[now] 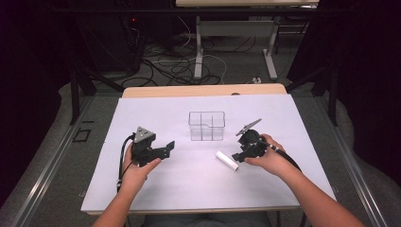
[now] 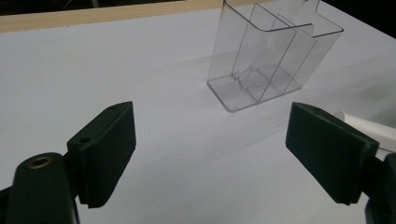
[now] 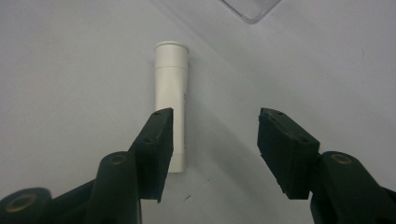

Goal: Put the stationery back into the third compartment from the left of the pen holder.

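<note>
the white tube (image 3: 171,100) lies flat on the white table cover (image 1: 179,189), just right of centre in the high view and below the clear divided organizer (image 1: 206,126), whose compartments look empty, so judging from this layout nothing has yet been placed. the right gripper (image 3: 215,149) hangs over the tube with its jaws apart, the tube lying beside and partly under the left-hand jaw in the right gripper view, not between them. the left gripper (image 2: 210,154), jaws also wide apart and holding nothing, sits at centre left of the high view.
</note>
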The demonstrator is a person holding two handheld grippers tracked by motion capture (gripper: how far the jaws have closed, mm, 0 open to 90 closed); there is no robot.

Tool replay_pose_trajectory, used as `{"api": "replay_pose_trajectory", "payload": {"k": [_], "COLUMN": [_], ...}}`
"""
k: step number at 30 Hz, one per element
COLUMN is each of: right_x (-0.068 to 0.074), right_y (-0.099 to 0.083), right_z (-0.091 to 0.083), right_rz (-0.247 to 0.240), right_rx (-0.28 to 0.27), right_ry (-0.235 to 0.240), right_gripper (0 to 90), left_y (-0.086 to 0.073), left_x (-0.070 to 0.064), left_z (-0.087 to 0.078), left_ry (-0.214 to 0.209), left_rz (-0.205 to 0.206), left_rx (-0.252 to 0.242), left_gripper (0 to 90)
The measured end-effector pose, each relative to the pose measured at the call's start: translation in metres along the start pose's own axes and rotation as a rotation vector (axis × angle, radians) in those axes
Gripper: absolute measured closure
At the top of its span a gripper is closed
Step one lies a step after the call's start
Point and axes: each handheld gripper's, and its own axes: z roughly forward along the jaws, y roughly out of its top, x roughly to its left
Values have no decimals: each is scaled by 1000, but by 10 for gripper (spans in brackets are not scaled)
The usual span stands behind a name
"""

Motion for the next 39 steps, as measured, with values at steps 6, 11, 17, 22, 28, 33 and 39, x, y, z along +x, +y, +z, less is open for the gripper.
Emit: {"api": "replay_pose_trajectory", "payload": {"k": [6,11,17,22,28,33,39], "right_x": [4,5,8,12,17,17,19], "right_y": [5,6,9,10,8,7,5], "right_z": [8,15,20,24,31,34,37], "right_rz": [-3,-27,-8,-13,-29,-62,-73], "right_rx": [70,111,136,168,219,268,265], "right_ry": [23,25,59,53,50,52,41], "right_gripper": [493,518,545,579,607,627,676], "left_y": [-2,-3,-5,-6,-7,-7,-7], "left_x": [0,0,2,3,3,3,2], "left_z": [2,3,2,2,2,3,4], "left_ry": [-2,-1,4,7,4,2,0], "left_rz": [2,11,2,-8,-11,-5,-7], "left_rx": [3,15,16,15,21,23,24], "left_gripper": [159,154,153,154,154,154,154]}}
